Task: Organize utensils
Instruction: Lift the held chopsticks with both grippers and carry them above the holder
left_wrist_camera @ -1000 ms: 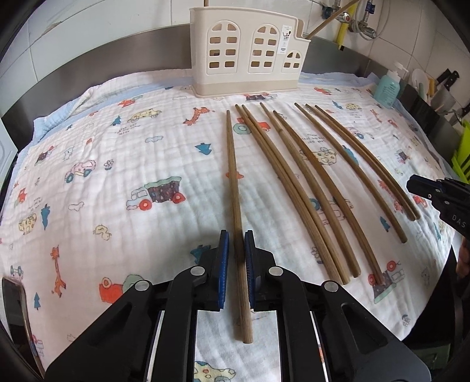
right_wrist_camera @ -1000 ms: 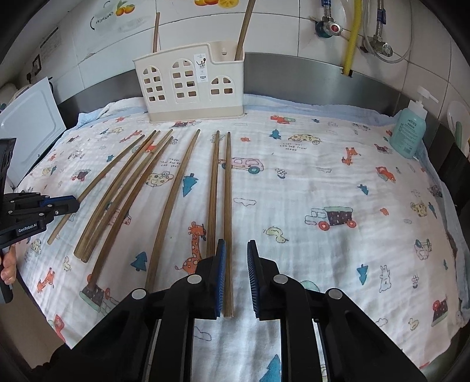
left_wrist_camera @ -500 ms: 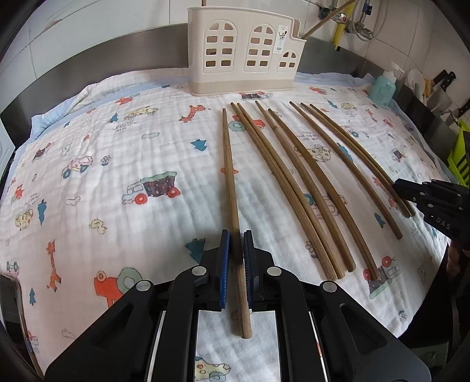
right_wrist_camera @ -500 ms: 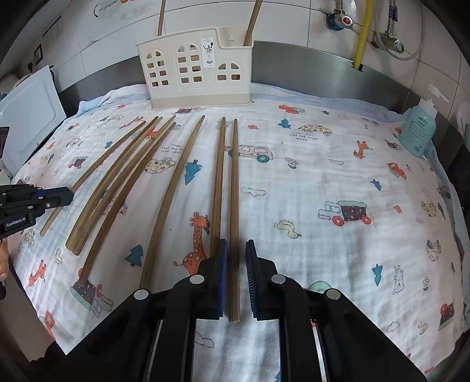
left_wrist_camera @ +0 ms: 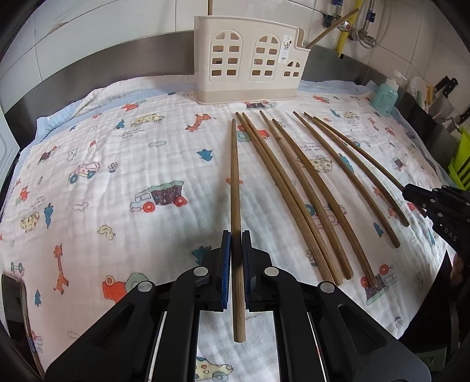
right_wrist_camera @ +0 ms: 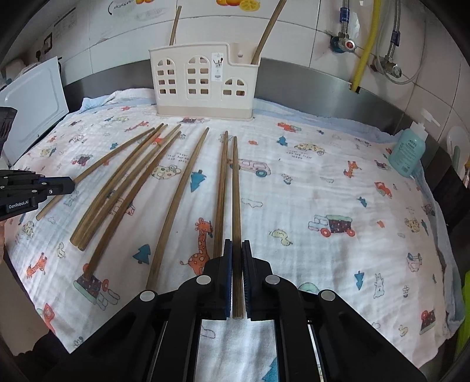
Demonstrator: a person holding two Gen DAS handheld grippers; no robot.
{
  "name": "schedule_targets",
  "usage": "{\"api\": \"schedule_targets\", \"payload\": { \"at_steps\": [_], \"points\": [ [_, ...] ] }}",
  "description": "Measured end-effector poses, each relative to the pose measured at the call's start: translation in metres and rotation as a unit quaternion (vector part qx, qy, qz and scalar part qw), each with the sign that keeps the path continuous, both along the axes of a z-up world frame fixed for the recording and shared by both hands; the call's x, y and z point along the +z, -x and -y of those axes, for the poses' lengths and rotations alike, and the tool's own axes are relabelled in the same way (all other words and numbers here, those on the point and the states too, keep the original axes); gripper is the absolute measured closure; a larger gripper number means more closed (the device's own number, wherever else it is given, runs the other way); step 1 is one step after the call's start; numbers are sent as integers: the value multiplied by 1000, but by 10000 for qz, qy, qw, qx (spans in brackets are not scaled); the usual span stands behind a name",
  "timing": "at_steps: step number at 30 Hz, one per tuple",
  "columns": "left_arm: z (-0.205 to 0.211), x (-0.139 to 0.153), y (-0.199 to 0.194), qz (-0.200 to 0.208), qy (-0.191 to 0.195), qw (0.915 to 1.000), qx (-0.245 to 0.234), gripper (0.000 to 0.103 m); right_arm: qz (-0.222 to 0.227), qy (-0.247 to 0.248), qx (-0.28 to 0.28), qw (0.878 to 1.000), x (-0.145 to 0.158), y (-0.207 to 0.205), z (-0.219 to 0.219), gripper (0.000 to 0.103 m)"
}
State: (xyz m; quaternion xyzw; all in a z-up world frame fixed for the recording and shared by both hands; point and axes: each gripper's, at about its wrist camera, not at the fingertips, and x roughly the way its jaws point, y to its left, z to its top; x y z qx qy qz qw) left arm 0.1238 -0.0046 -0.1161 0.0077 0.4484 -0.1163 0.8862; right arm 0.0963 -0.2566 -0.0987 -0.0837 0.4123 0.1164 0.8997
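Both at once: the left gripper [left_wrist_camera: 236, 236] pinches the leftmost chopstick [left_wrist_camera: 235, 182], and the right gripper [right_wrist_camera: 236, 245] pinches the rightmost chopstick [right_wrist_camera: 236, 191] on the cloth [right_wrist_camera: 323, 191].

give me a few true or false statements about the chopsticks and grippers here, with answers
1. The left gripper has its blue pads closed around a chopstick. True.
2. The right gripper is empty. False: a chopstick sits between its closed pads.
3. The cream utensil holder is empty. False: two sticks already stand in it, one at the left, one at the right.
4. The chopsticks lie on a cartoon-print cloth. True.
5. The teal soap bottle stands left of the holder. False: in the right wrist view it stands far right, by the cloth's edge.
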Motion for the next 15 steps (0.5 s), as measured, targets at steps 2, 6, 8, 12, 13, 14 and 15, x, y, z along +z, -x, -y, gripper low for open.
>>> {"api": "schedule_targets", "payload": {
  "at_steps": [2, 6, 8, 12, 13, 14, 15],
  "points": [
    [-2, 6, 1, 96, 10, 10000, 16, 97, 150, -37, 14, 9999, 12, 2, 0, 97],
    [-5, 23, 2, 324, 92, 9994, 19, 97, 467, -194, 60, 9987, 40, 1, 1, 97],
    [-7, 33, 1, 468, 134, 9988, 17, 97, 584, -296, 101, 9978, 53, -1, 1, 97],
    [-6, 48, -3, 704, 172, 9974, 8, 97, 778, -449, 208, 9957, 75, -11, -2, 97],
    [-7, 52, -4, 760, 176, 9970, 18, 97, 802, -481, 232, 9953, 79, -13, -2, 97],
    [-8, 56, -6, 815, 211, 9964, 24, 97, 832, -509, 259, 9949, 84, -17, -3, 97],
    [-9, 60, -7, 863, 247, 9960, 23, 97, 858, -526, 278, 9945, 88, -20, -3, 97]
  ]
}}
